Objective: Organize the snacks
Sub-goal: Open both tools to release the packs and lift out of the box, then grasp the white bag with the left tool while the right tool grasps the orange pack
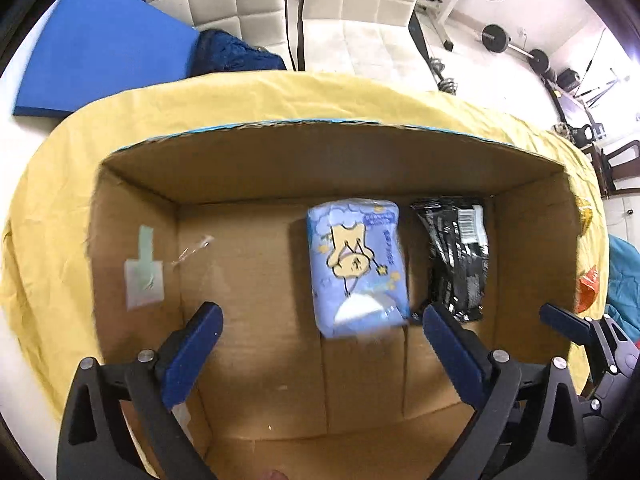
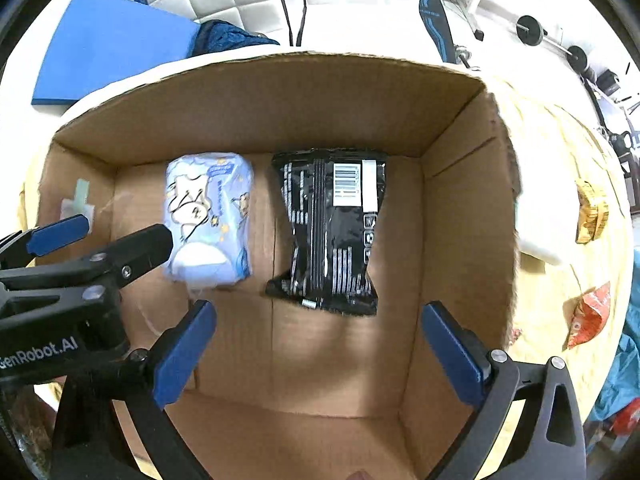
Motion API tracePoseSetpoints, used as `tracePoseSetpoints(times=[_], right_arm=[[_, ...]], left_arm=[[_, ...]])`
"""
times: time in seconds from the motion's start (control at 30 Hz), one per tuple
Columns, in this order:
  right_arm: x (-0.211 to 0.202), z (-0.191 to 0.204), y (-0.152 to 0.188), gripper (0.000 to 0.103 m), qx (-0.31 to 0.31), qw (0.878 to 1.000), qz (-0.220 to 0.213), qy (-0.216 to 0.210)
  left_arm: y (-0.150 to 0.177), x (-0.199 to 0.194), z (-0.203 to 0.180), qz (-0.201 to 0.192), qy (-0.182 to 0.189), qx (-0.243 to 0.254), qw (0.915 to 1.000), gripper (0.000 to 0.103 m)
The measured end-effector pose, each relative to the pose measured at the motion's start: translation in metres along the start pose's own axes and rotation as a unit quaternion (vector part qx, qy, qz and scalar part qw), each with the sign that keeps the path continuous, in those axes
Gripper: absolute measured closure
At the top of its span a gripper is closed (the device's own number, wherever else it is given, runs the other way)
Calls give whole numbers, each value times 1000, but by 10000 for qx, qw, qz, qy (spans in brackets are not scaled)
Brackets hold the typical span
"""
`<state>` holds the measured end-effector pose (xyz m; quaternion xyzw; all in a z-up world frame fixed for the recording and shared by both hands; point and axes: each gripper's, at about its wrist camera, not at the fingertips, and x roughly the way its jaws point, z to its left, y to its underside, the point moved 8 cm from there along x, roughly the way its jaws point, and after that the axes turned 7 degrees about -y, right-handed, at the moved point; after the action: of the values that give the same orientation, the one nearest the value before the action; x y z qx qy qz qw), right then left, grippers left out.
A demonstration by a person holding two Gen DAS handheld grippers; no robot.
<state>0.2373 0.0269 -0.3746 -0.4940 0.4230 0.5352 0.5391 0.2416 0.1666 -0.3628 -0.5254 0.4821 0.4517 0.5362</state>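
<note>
An open cardboard box (image 1: 280, 152) (image 2: 260, 96) stands on a yellow cloth. On its floor lie a light blue cartoon snack pack (image 1: 358, 264) (image 2: 210, 216) and, to its right, a black snack pack with a barcode (image 1: 454, 256) (image 2: 334, 232). My left gripper (image 1: 322, 328) hovers open over the box, the blue pack just beyond its fingertips and slightly blurred. My right gripper (image 2: 318, 328) is open too, above the box floor near the black pack, holding nothing. The left gripper's fingers (image 2: 60, 234) show at the left in the right wrist view.
Outside the box on the right, an orange snack bag (image 2: 590, 316) (image 1: 588, 288) and a yellow packet (image 2: 590, 216) lie on the yellow cloth (image 1: 280, 96). A blue mat (image 1: 100, 48), white chairs and gym weights stand behind the table.
</note>
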Motion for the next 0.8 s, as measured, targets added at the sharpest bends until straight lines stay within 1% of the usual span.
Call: tracePoseSetpoints(times=[0.07, 0.13, 0.17, 0.23, 0.27, 0.43, 0.6, 0.67, 0.8], right_arm=[[-11, 1, 12, 0, 27, 10000, -65, -47], [-18, -3, 15, 0, 34, 9999, -120, -80], [-23, -2, 17, 0, 30, 9998, -182, -86], [-38, -6, 23, 0, 17, 9996, -278, -108], [-48, -4, 27, 0, 1, 9994, -332, -124], [-75, -3, 44, 0, -105, 9981, -594, -137], [-101, 2, 64, 0, -185, 9964, -795, -223], [-110, 3, 72, 0, -194, 9959, -843, -277], [-128, 4, 88, 0, -203, 9943, -961, -408]], left_arm=[[10, -10, 5, -63, -14, 3, 10000, 0], [20, -22, 6, -145, 17, -31, 9999, 0], [19, -24, 3, -203, 12, -31, 9998, 1], [23, -36, 5, -403, -187, 19, 9990, 1], [15, -40, -2, -490, -256, 45, 9985, 1], [22, -65, -11, -837, -396, 34, 9957, 1], [43, -100, -20, -1042, -420, 86, 9936, 1], [50, -113, -22, -1147, -380, 110, 9926, 1], [63, -133, -27, -1217, -305, 134, 9920, 1]])
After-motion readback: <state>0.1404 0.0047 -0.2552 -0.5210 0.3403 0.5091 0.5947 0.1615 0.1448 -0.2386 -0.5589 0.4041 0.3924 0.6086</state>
